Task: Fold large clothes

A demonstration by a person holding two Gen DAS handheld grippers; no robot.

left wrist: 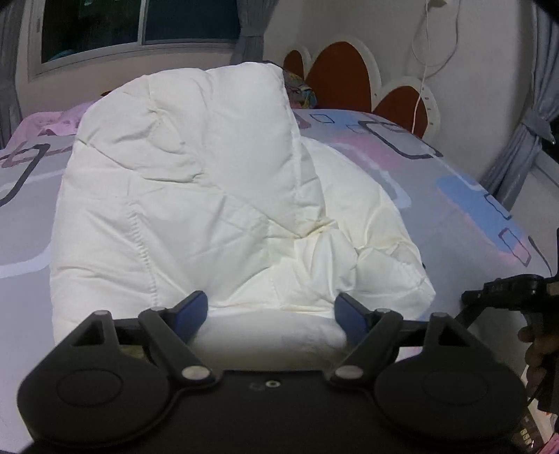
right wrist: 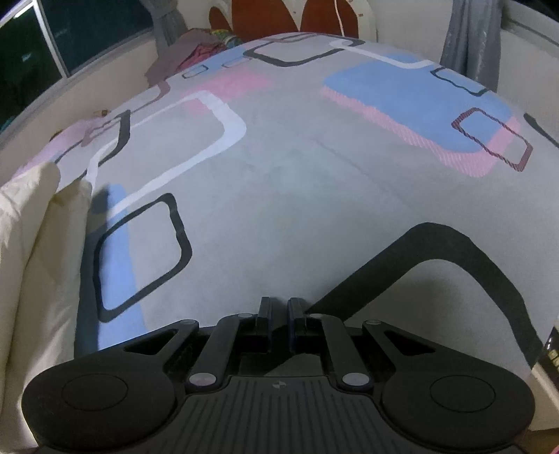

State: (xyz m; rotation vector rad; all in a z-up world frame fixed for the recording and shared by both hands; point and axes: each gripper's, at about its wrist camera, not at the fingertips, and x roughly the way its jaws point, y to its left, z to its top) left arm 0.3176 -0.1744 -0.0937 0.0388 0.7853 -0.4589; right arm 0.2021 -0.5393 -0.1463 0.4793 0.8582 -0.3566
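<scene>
A thick white quilt point(left wrist: 195, 181) lies folded lengthwise on the patterned bedsheet point(left wrist: 454, 209), with a narrower layer showing on its right side. My left gripper point(left wrist: 272, 310) stands wide at the quilt's near end. A rounded fold of white fabric fills the gap between its blue-padded fingers point(left wrist: 195, 307), and no pinch shows. My right gripper point(right wrist: 279, 304) is shut with nothing in it, just above bare bedsheet point(right wrist: 297, 192) to the right of the quilt point(right wrist: 31, 262). In the left wrist view the right gripper's body point(left wrist: 506, 290) and a hand point(left wrist: 538, 349) appear at the right edge.
A white and red headboard point(left wrist: 342, 70) stands beyond the bed, with a window point(left wrist: 122, 24) to its left. Crumpled clothes point(right wrist: 195, 52) lie at the bed's far end and a pink cloth point(left wrist: 52, 122) lies far left. A grey curtain point(left wrist: 524, 139) hangs on the right.
</scene>
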